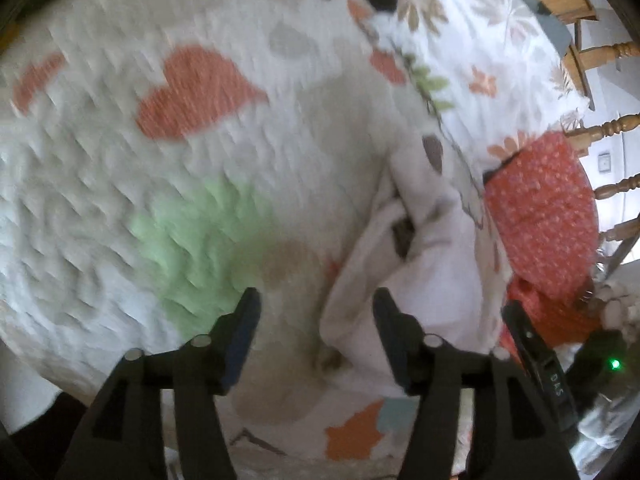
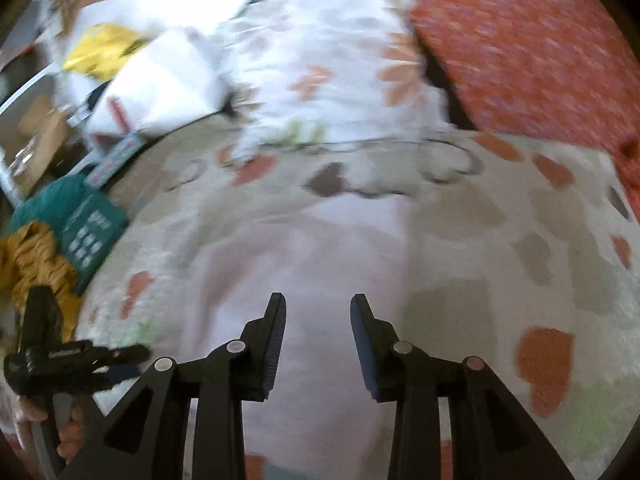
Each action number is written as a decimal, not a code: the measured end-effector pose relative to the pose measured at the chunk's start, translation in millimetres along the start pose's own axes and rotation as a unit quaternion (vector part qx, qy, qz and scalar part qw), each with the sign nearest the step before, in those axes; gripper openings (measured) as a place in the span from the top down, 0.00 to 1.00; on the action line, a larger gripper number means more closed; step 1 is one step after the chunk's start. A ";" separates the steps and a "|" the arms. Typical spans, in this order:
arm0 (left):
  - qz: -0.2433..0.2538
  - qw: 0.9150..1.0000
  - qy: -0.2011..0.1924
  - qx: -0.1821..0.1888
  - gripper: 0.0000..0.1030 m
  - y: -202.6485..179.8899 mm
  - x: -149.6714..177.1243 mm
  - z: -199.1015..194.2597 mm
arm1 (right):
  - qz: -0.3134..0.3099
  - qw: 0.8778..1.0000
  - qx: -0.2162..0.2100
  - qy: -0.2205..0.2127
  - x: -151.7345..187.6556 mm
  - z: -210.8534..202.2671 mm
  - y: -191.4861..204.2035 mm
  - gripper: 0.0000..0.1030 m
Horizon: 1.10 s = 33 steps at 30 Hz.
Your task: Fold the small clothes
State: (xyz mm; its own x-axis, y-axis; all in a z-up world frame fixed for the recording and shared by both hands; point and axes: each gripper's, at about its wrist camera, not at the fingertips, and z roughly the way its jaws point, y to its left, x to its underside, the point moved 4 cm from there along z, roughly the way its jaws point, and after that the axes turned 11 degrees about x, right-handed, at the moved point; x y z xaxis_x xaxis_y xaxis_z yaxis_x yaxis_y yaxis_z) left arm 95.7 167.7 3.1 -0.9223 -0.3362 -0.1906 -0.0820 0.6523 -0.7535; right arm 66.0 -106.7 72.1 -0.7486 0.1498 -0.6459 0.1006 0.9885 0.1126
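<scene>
A small pale white garment (image 1: 420, 264) lies bunched on a fluffy white blanket (image 1: 120, 184) printed with orange hearts and green patches. My left gripper (image 1: 316, 304) hovers open above the garment's left edge, and nothing is pinched between its fingers. In the right wrist view the same garment (image 2: 312, 240) spreads out smoother under my right gripper (image 2: 318, 300), whose jaws stand apart with no cloth between the pads. Each view catches the other gripper at its lower edge: the right one (image 1: 536, 360) and the left one (image 2: 60, 356), held in a person's hand.
A red dotted cloth (image 1: 540, 208) (image 2: 520, 52) lies beside the garment, with a floral sheet (image 1: 480, 40) (image 2: 320, 60) behind. Wooden chair rails (image 1: 600, 56) stand at the far right. Teal cloth (image 2: 88, 224), a mustard knit (image 2: 36, 264) and white bags (image 2: 160, 84) crowd the left.
</scene>
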 end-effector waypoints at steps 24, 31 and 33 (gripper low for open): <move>0.051 0.991 -0.102 -0.068 0.26 -4.2 -17.2 -48.2 | -0.064 0.997 0.000 0.053 -44.9 65.1 79.2 0.84; 0.072 0.990 -0.088 -0.078 0.24 -9.4 -14.2 -40.9 | -0.088 0.989 0.004 0.123 21.4 78.5 67.3 0.83; 0.066 0.993 -0.077 -0.063 0.24 -7.9 -15.1 -40.2 | -0.117 0.987 0.006 0.107 57.1 58.8 68.8 0.83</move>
State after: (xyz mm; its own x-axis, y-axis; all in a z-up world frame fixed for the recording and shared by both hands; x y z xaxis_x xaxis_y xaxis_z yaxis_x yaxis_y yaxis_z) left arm 95.1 195.0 37.2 -0.8604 -0.3356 -0.3836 -0.0194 0.7737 -0.6333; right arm 68.7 -29.1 -1.5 -0.8740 -0.0881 -0.4779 -0.0841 0.9960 -0.0298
